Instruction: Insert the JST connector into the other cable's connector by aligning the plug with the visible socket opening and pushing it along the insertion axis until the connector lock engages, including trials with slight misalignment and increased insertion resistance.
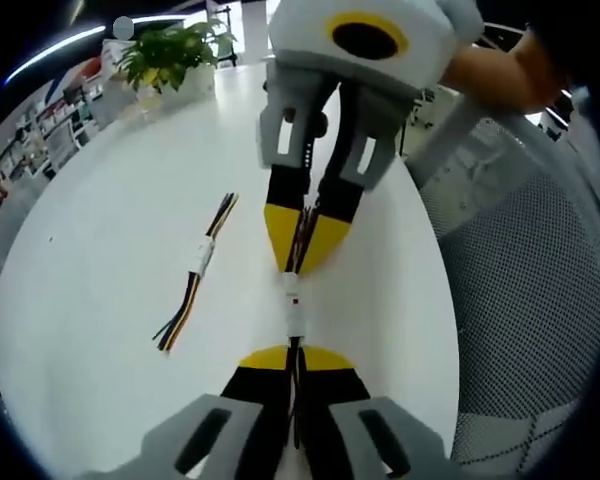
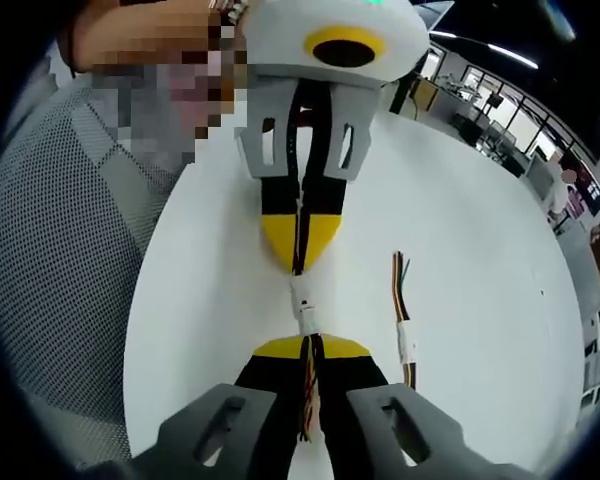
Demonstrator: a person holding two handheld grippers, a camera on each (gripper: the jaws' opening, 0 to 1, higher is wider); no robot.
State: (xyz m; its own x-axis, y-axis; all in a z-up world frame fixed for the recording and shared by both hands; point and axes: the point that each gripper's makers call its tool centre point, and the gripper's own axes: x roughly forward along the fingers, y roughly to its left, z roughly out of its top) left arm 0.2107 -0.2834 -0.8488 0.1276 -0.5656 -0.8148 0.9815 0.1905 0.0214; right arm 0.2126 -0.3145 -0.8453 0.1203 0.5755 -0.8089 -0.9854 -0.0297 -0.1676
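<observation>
Rising from the bottom of the left gripper view, the left gripper (image 1: 292,362) has its yellow-tipped jaws closed on a bundle of thin wires (image 1: 296,395). Just beyond its tips sits the white JST connector (image 1: 293,305), held above the white table (image 1: 110,230), where the two cables meet end to end. On the far side, the right gripper (image 1: 305,262) points back toward it, jaws pinched on the other cable (image 1: 300,228). In the right gripper view the same arrangement appears mirrored: right gripper (image 2: 308,352) nearest, connector (image 2: 304,302) in the middle, left gripper (image 2: 300,262) beyond. A second joined cable pair (image 1: 198,270) lies flat on the table, off to the side and well apart. Farther off, a potted plant (image 1: 170,52) stands at the table's edge.
</observation>
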